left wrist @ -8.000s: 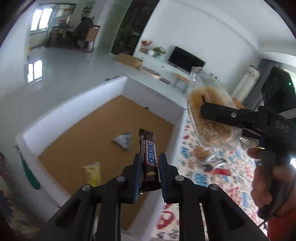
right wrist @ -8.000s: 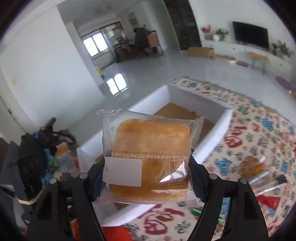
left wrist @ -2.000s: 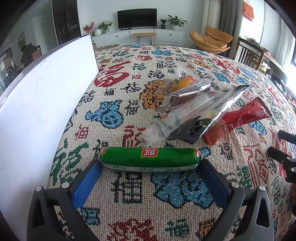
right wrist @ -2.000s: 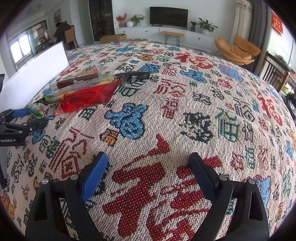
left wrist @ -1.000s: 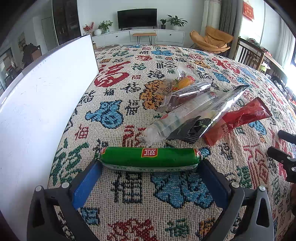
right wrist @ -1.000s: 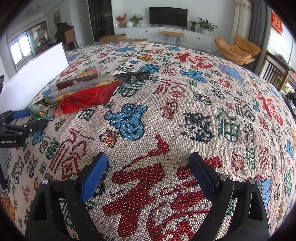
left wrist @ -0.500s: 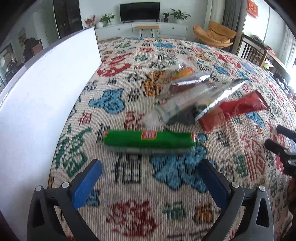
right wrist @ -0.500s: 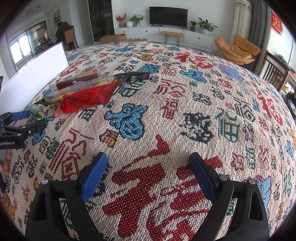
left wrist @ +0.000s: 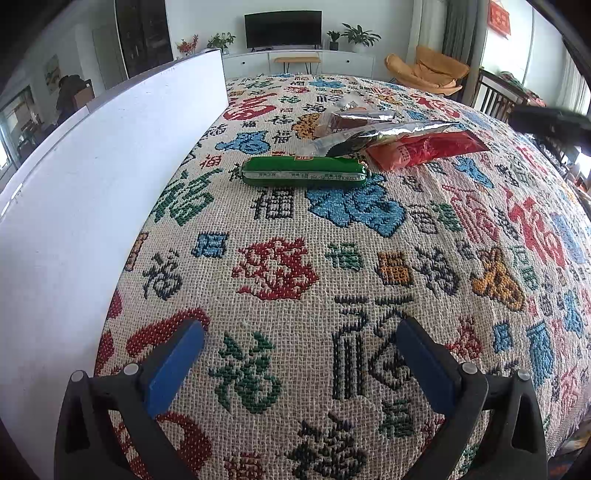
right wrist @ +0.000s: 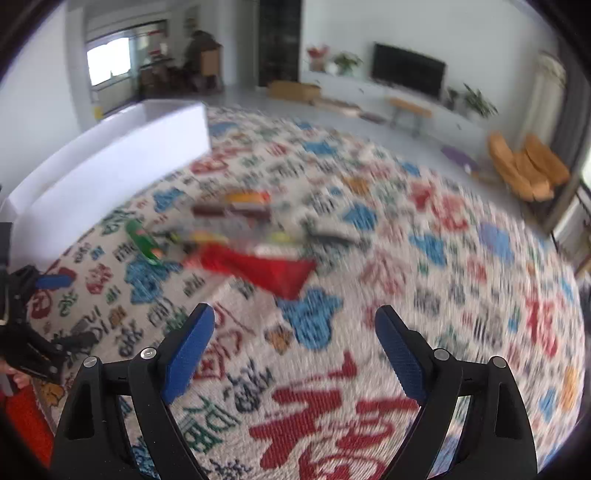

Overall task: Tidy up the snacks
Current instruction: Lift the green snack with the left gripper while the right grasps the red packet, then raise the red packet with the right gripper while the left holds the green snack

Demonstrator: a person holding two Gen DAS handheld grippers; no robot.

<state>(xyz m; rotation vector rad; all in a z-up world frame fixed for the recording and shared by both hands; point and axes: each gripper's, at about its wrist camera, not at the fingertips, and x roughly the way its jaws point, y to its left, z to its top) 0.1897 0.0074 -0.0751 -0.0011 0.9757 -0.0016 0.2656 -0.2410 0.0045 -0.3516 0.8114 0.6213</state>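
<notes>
A green sausage stick [left wrist: 304, 175] lies on the patterned cloth, well ahead of my left gripper [left wrist: 301, 363], which is open and empty. Behind the sausage lie a silver packet [left wrist: 384, 134], a red packet [left wrist: 424, 149] and a clear-wrapped snack [left wrist: 351, 118]. The white box [left wrist: 92, 177] stands along the left. My right gripper [right wrist: 295, 349] is open and empty above the cloth; its view is blurred. There the red packet [right wrist: 269, 269], green sausage [right wrist: 142, 242] and white box [right wrist: 122, 162] show ahead of it. The left gripper [right wrist: 55, 310] appears at the left edge.
The table is covered by a woven cloth [left wrist: 332, 266] with coloured characters. The right gripper's dark body [left wrist: 546, 122] shows at the far right of the left view. Behind are a TV [left wrist: 282, 26], a cabinet and an orange chair [left wrist: 432, 70].
My left gripper has backed away from the green sausage, which now lies far ahead instead of between the fingers. My right gripper has lifted and swung left toward the snack pile; its view is now blurred.
</notes>
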